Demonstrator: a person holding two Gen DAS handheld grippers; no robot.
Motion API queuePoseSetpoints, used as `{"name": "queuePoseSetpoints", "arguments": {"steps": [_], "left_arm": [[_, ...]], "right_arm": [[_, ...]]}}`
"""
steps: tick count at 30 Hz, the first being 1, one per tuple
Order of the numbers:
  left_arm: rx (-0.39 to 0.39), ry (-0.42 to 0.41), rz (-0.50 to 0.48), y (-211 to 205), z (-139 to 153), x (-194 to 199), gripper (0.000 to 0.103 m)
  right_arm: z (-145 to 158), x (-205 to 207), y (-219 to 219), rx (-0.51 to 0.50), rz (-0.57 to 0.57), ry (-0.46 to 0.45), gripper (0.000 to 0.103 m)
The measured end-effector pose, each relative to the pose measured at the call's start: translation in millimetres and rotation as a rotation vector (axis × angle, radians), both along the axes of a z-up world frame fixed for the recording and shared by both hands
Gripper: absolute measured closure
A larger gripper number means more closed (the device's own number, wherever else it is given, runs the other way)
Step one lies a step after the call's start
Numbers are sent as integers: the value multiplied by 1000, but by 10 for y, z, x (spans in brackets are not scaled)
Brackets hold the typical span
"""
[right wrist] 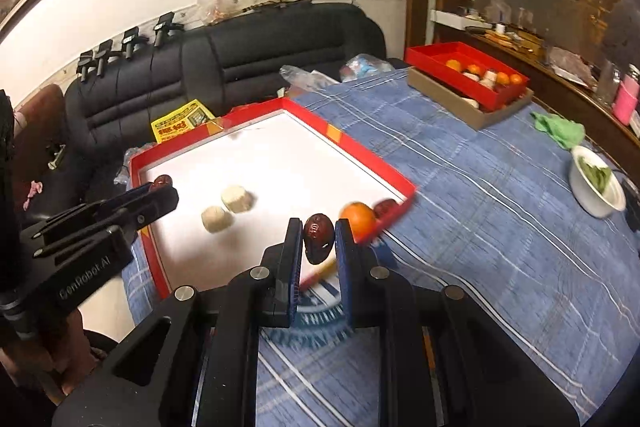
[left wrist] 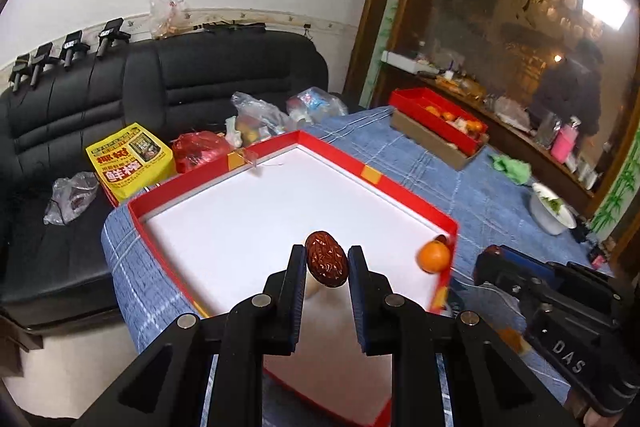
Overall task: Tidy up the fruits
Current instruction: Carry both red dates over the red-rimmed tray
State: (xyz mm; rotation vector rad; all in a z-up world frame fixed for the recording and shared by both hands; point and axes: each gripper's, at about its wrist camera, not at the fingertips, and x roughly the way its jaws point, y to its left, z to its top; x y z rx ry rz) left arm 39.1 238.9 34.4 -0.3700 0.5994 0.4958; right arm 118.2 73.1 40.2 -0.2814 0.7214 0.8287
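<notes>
Both hands are carrying fruit toward the tray [left wrist: 256,219], so the step in hand looks like the delivery of two dates. The left tool [left wrist: 326,259] is pinching a wrinkled date [left wrist: 326,259] between its pads, jaws narrow, and it is hanging over the tray's white floor near the front edge. The right tool [right wrist: 318,239] is clamping a second date [right wrist: 318,237] in the same narrow grip, and it is hovering at the tray's near right corner, partly over the blue cloth [right wrist: 460,227] on the worktop. An orange [right wrist: 358,219] is lying in that corner, touching the red wall, with another date [right wrist: 384,207] just beside it; two pale lumps [right wrist: 226,209] (what they are I cannot tell) are sitting together mid-tray, and a further date [right wrist: 162,181] is resting at the far left wall. A second red box [right wrist: 468,75] of fruit is standing well apart at the back. The next move, as I judge it, calls for lowering each date close to the floor beside its like before the jaws part, since a drop from height could send it rolling, and for keeping the right tool clear of the orange.
</notes>
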Motion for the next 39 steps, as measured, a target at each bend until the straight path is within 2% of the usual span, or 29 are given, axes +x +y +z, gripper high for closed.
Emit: {"name": "queuePoseSetpoints", "arguments": {"steps": [7, 16, 29, 39], "left_arm": [[23, 80, 55, 166, -48, 246, 83], [58, 144, 98, 301, -162, 471, 83], [84, 161, 107, 414, -167, 702, 83], [70, 219, 156, 565, -330, 867, 83]], "right_arm": [[-305, 220, 360, -55, 17, 73, 87], [-585, 342, 559, -111, 27, 125, 87], [-668, 396, 698, -128, 34, 128, 87], [-710, 449, 790, -154, 26, 130, 87]]}}
